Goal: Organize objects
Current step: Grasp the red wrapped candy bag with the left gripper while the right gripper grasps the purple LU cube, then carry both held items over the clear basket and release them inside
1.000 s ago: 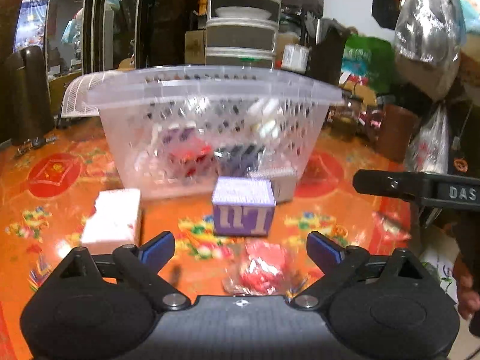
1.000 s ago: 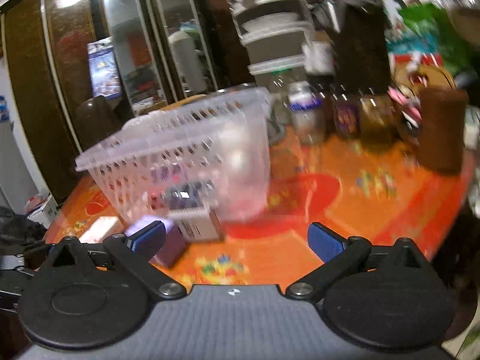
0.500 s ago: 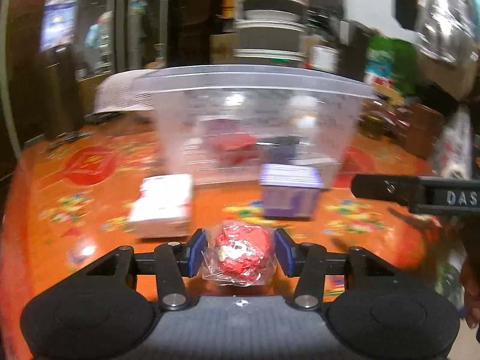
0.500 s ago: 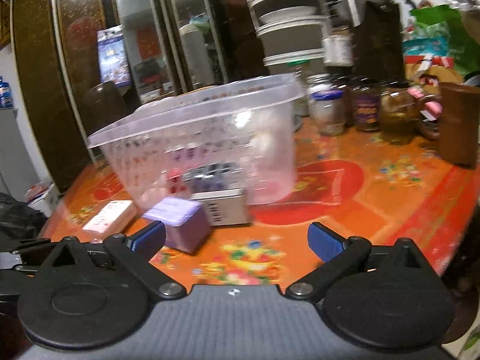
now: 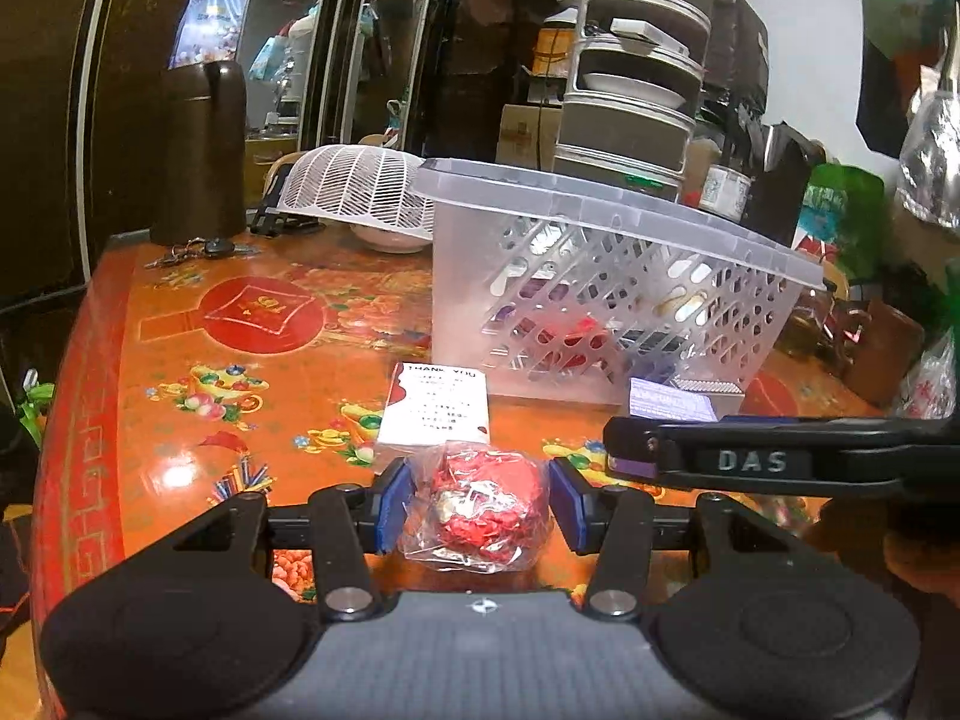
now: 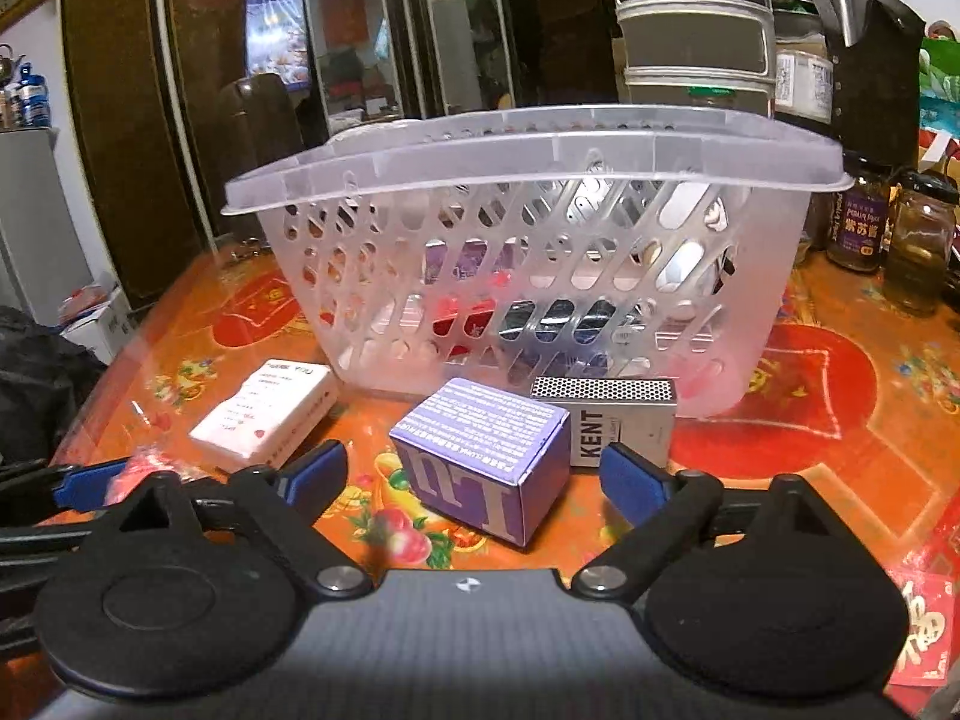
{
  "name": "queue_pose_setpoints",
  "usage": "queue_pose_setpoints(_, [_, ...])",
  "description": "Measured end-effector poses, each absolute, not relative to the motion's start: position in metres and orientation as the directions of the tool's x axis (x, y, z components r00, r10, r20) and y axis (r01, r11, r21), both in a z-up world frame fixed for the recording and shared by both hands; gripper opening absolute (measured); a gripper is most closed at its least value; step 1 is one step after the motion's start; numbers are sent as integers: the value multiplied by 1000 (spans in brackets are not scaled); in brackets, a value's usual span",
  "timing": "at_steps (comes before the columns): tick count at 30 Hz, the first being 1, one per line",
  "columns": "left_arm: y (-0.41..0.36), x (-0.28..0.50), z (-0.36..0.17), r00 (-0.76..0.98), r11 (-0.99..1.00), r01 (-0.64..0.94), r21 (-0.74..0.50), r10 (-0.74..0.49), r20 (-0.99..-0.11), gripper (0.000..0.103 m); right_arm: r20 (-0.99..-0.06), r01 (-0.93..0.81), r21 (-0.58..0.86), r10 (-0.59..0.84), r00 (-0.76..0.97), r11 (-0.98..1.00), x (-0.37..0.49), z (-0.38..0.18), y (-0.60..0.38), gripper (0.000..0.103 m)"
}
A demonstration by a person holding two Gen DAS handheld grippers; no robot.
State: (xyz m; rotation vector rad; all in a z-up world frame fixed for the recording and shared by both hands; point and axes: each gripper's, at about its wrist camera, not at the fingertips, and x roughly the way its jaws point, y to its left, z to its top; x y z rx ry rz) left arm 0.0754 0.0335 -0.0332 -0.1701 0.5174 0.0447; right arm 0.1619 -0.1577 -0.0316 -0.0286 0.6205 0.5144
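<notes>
Red candy bag (image 5: 478, 513) now clamped, lifted by left tongs (image 5: 478, 510); right tongs (image 6: 474, 477) wide open, empty.

"KENT" on grey box (image 6: 618, 429)

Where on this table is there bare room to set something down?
Bare tablecloth lies left of the white card box, around the red medallion, and right of the basket, before the jars. It is crowded in front of the basket: card box, purple box and Kent box sit close together, with both tongs there.
</notes>
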Motion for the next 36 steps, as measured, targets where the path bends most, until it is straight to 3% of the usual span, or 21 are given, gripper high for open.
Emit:
queue_pose_setpoints(2, [36,76,-33,868,982,-90,-167,-5,-496,53,-574,-462,113,437,693,880,164,-34,-155,87])
queue_pose_setpoints(5, [38,75,-34,869,980,-91,-177,-9,-495,53,-582,-458,113,432,689,882,164,-35,-155,68])
queue_pose_setpoints(36, [14,63,-20,901,993,19,-116,-67,-428,53,-393,-533,167,552,735,829,87,-7,-259,67])
